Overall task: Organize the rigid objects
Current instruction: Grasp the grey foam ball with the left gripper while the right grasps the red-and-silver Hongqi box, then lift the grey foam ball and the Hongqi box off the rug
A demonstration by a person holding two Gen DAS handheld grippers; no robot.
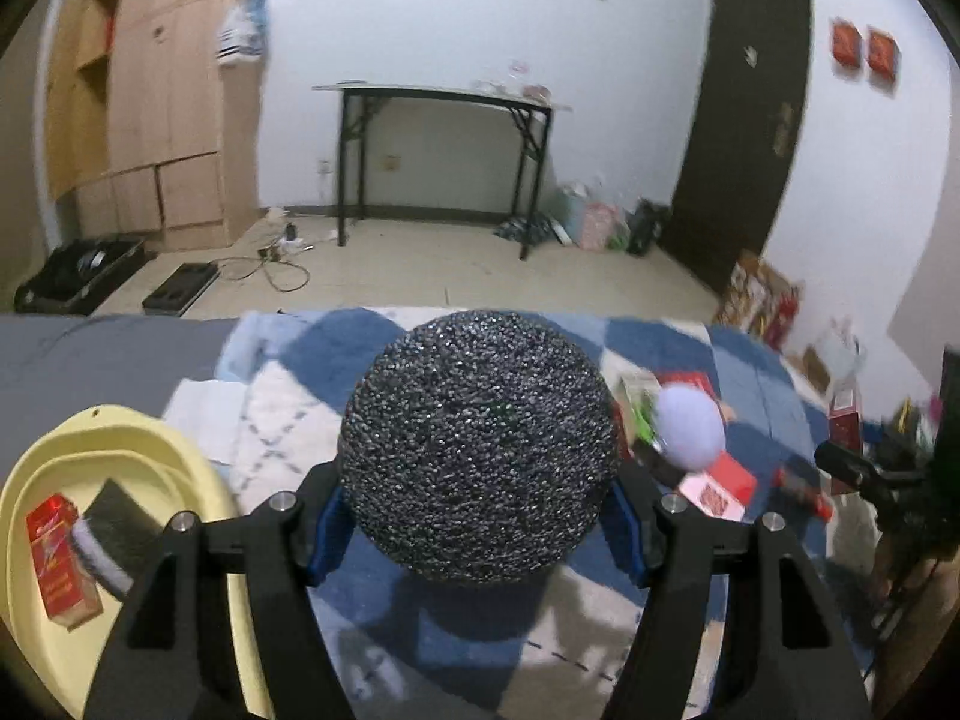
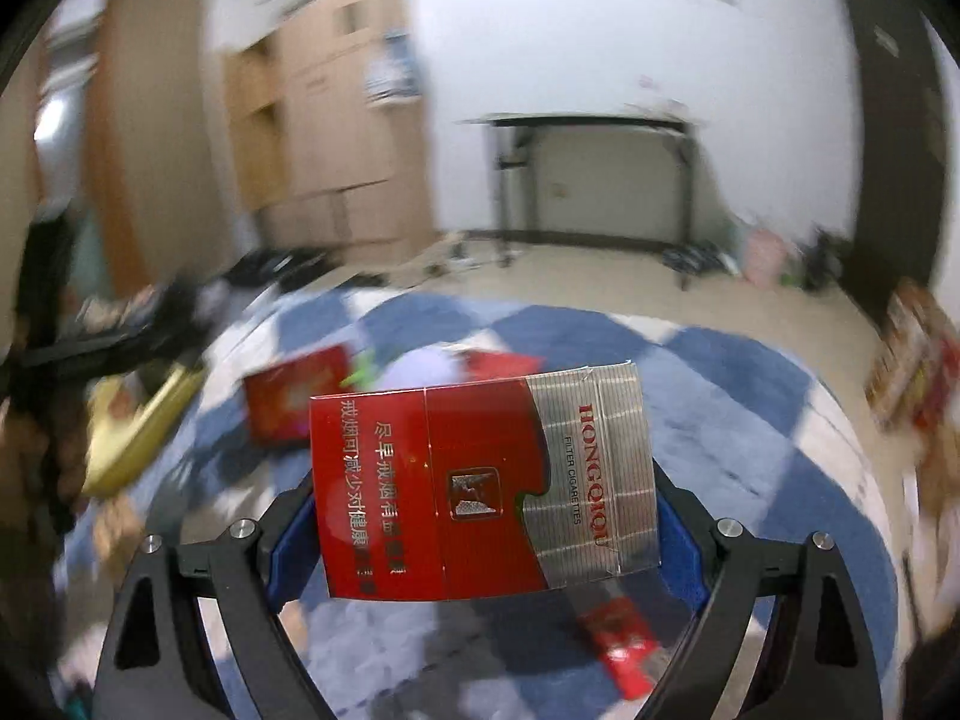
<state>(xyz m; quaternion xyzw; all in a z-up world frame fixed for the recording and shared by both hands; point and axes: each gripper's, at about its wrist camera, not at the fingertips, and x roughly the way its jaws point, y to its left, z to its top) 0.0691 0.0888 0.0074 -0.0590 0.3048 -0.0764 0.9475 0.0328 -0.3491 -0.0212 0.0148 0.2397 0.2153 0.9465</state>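
The left gripper (image 1: 480, 516) is clamped on a speckled black ball (image 1: 480, 447), held above the blue-and-white rug (image 1: 744, 354); a yellow basin (image 1: 198, 468) lies to its left, holding a red box (image 1: 60, 564). The right gripper (image 2: 480, 540) grips a red-and-silver cigarette pack (image 2: 480, 486) sideways above the same rug (image 2: 720, 378).

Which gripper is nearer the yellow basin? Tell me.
Left. The left gripper, shut on the speckled ball, hangs right beside the yellow basin. The right gripper, holding the cigarette pack, sits farther off, with the basin away to its left.
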